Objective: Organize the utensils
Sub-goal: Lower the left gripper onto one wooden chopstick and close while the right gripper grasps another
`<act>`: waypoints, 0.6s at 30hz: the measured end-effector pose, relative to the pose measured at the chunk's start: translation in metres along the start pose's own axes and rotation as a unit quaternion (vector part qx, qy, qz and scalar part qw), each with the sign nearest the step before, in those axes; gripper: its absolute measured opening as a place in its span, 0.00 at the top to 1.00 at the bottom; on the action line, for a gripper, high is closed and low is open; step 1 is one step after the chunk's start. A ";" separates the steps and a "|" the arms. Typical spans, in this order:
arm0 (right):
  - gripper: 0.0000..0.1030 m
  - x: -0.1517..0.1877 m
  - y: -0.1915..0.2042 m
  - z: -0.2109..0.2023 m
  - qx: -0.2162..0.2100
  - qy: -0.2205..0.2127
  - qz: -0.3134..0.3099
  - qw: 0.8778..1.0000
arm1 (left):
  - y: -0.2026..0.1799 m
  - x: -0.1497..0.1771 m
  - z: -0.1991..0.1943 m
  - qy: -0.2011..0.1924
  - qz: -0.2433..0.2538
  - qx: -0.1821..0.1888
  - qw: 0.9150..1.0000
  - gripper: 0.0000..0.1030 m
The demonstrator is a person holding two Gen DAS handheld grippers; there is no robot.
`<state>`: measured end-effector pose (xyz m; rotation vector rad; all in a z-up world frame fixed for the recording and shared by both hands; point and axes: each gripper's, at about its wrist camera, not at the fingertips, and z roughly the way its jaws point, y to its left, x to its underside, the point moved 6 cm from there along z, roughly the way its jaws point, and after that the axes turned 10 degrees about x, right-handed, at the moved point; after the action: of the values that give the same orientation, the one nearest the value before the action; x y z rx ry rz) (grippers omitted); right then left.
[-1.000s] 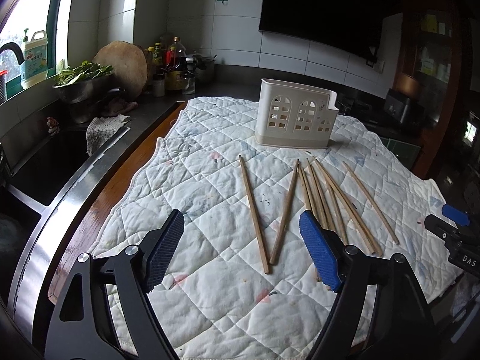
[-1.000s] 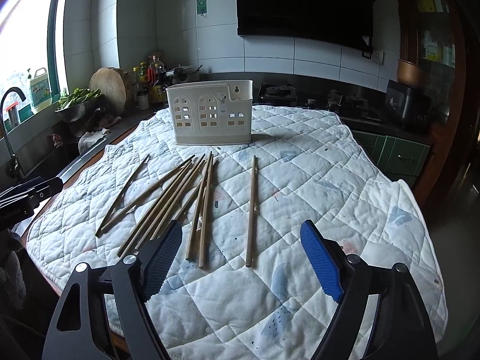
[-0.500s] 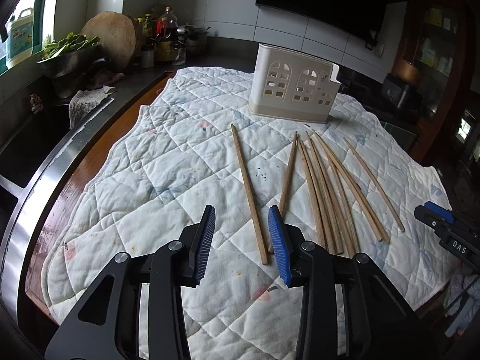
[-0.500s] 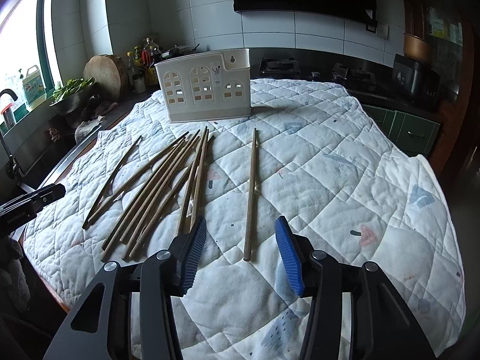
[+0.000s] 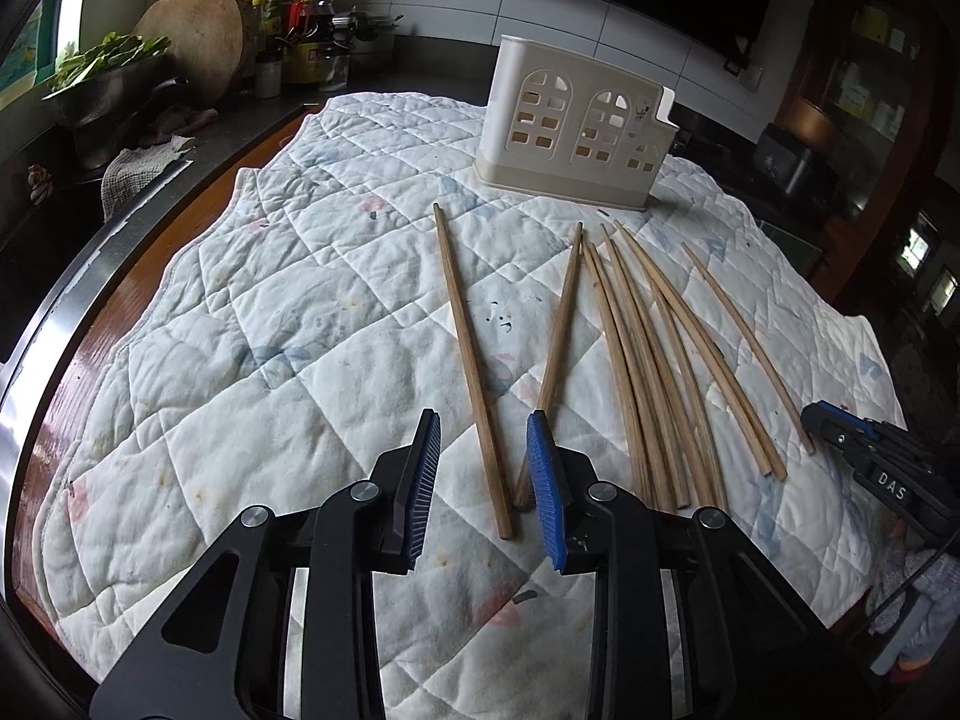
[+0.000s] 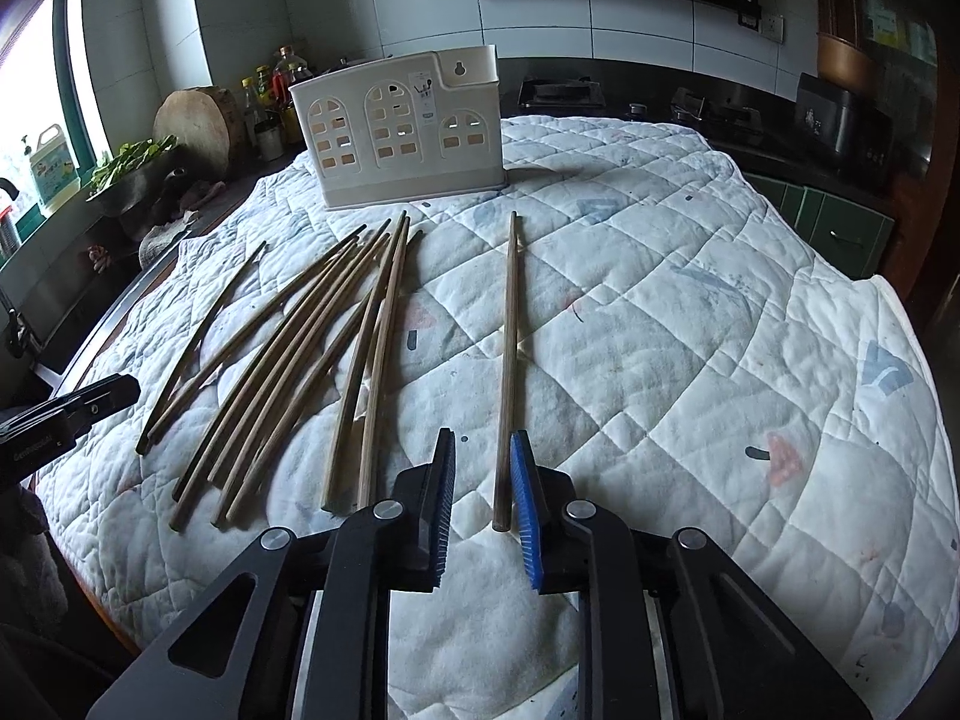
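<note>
Several wooden chopsticks lie on a white quilted cloth [image 5: 270, 360] in front of a cream utensil holder [image 5: 576, 138] [image 6: 402, 132]. My left gripper [image 5: 483, 420] hangs low over the near end of the leftmost chopstick [image 5: 462, 330]. Its jaws are closing, with the stick between the blue pads and a gap on both sides. My right gripper [image 6: 483, 435] is also closing. The lone right chopstick [image 6: 509, 360] lies between its pads, close against the right pad [image 6: 525, 498]. The other chopsticks [image 5: 648, 360] [image 6: 288, 372] lie fanned out between the two grippers.
A steel counter edge and sink run along the left [image 5: 78, 276]. Behind it stand a bowl of greens [image 5: 114, 78], a round chopping board [image 5: 192, 36] and bottles [image 5: 300, 42]. A stove [image 6: 558, 93] sits behind the holder. The cloth drops off at the right [image 6: 900, 330].
Both grippers have come down and forward toward the cloth. Their jaws have narrowed from wide apart to a small gap, each around one chopstick's near end.
</note>
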<state>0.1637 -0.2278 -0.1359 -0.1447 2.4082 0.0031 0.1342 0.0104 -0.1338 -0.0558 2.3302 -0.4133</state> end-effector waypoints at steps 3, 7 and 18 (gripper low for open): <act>0.87 0.001 0.000 0.004 -0.001 0.005 0.000 1.000 | -0.001 -0.003 0.010 0.007 -0.004 0.007 1.000 0.79; 0.90 0.000 0.001 0.007 0.001 0.009 -0.001 1.000 | 0.000 -0.006 0.022 0.014 -0.013 0.010 1.000 0.85; 0.91 -0.003 0.002 0.015 0.019 0.010 -0.011 1.000 | 0.008 -0.006 0.042 0.036 -0.021 -0.005 0.999 0.86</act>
<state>0.1758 -0.2253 -0.1449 -0.1534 2.4249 -0.0542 0.1681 0.0070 -0.1596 -0.0950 2.4046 -0.4318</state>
